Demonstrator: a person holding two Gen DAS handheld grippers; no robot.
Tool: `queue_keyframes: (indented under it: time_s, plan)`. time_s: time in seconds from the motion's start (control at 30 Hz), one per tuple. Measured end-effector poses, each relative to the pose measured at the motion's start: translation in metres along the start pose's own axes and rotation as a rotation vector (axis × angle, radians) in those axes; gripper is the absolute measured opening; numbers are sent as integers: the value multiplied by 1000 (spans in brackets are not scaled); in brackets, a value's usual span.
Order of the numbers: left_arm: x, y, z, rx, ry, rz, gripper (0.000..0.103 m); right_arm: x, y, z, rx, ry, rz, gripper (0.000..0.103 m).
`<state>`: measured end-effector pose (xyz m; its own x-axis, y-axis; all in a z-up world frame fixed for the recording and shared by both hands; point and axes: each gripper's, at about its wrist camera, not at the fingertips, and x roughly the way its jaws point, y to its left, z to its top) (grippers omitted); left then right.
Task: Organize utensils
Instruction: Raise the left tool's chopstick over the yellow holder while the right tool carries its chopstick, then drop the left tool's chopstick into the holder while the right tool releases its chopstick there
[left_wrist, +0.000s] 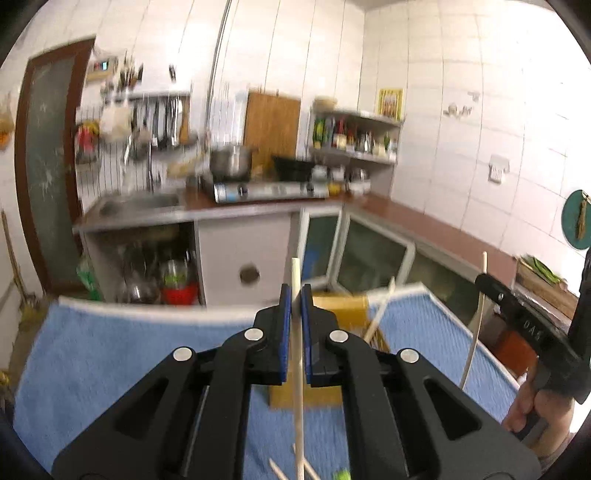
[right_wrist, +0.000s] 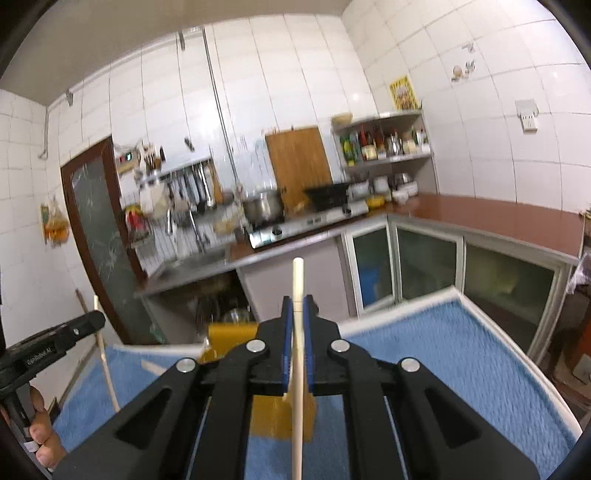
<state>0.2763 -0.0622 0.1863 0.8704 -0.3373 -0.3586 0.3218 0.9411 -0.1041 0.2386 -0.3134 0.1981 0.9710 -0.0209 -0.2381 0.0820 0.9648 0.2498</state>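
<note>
Each gripper, left (left_wrist: 296, 295) and right (right_wrist: 297, 306), has jaws clenched on one chopstick (left_wrist: 297, 369) (right_wrist: 297, 373), both held over blue towel (left_wrist: 110, 350); yellow holder (right_wrist: 231, 338) has one in, loose ones (left_wrist: 275, 468) remain

We see a table covered by a blue towel (left_wrist: 110, 354), with a yellow wooden box (right_wrist: 231, 338) and loose chopsticks (left_wrist: 275, 469) on it.

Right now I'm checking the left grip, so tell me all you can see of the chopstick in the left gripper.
The chopstick is a thin, pale, wood-like stick, straight and roughly upright. The left gripper is shut on it, blue pads pressing either side, with its tip rising above them. Its lower part runs down over the blue towel, the bottom end out of view.
</note>
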Motion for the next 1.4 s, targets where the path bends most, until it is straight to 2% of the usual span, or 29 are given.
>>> queue_keyframes:
  time_s: [0.13, 0.27, 0.47, 0.53, 0.7, 0.93, 1.4]
  plan:
    - [10, -5, 30, 8, -103, 10, 4, 13, 14, 19, -15, -78, 3, 6]
    - [25, -8, 46, -4, -176, -3, 4, 27, 25, 31, -13, -149, 6, 6]
    - [52, -8, 50, -13, -291, -30, 4, 46, 36, 40, -17, -252, 28, 6]
    - [63, -8, 48, -11, -301, -36, 4, 55, 36, 36, -10, -271, 27, 6]
    - [83, 1, 30, -46, -289, -69, 4, 79, 34, 13, -18, -257, 22, 6]
    - [105, 8, 2, -31, -234, -80, 4, 95, 29, -23, -49, -218, 39, 6]
    - [119, 12, -47, -11, -102, -76, 5, 108, 19, -78, -74, -48, 34, 6]
